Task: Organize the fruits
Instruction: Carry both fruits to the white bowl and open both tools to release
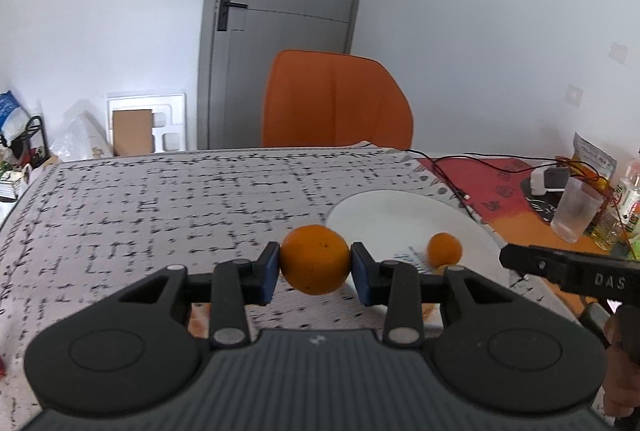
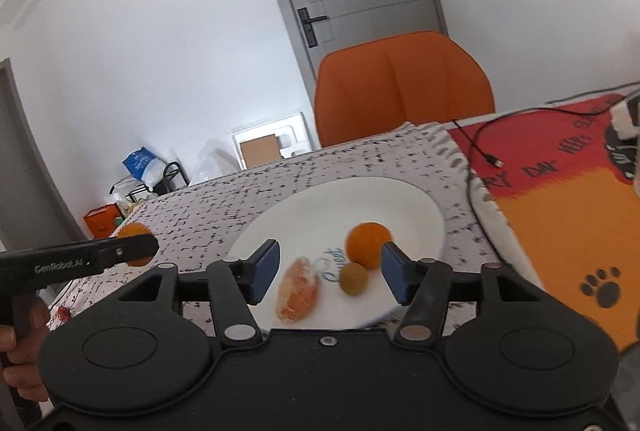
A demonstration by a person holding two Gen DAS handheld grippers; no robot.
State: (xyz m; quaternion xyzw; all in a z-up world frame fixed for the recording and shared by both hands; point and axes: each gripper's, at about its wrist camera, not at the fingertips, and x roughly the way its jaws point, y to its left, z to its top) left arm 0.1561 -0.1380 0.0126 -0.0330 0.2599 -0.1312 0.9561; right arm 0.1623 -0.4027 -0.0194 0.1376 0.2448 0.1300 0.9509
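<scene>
My left gripper (image 1: 315,273) is shut on an orange (image 1: 315,258) and holds it above the patterned cloth, left of the white plate (image 1: 384,215). A smaller orange (image 1: 444,249) lies on that plate. In the right wrist view the plate (image 2: 312,207) holds an orange (image 2: 366,243), a small yellow-green fruit (image 2: 354,278) and a peeled orange piece (image 2: 298,289). My right gripper (image 2: 328,273) is open and empty above the plate's near side. The left gripper with its orange (image 2: 134,233) shows at the left.
An orange chair (image 1: 336,99) stands behind the table. A red and orange mat (image 2: 560,199) with a black cable (image 2: 476,143) lies to the right. A plastic cup (image 1: 576,209), bottles and a charger stand at the far right.
</scene>
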